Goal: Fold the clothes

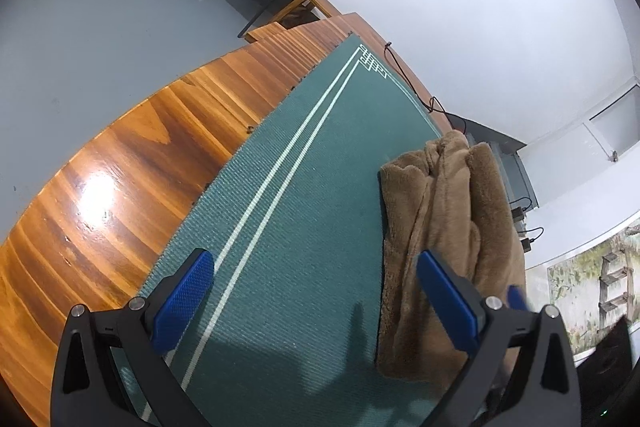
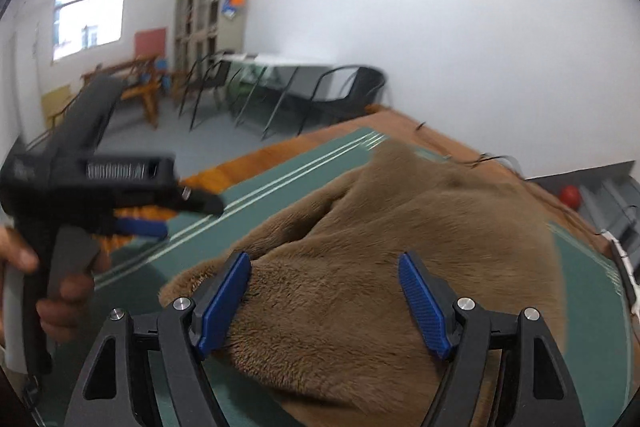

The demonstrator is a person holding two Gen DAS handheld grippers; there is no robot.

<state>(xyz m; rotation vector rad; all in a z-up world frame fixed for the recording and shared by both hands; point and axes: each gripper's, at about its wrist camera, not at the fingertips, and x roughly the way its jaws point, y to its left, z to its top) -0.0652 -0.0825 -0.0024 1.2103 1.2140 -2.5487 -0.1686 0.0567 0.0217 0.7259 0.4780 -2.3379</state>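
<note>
A brown fleece garment lies folded into a long bundle on the green mat. My left gripper is open and empty, above the mat just left of the garment. In the right wrist view the garment fills the foreground. My right gripper is open right over its near edge, with nothing between the jaws. The left gripper's body shows at the left of that view, held in a hand.
The mat lies on a wooden table. A cable runs along the table's far edge by the wall. Black chairs and a folding table stand on the grey floor beyond.
</note>
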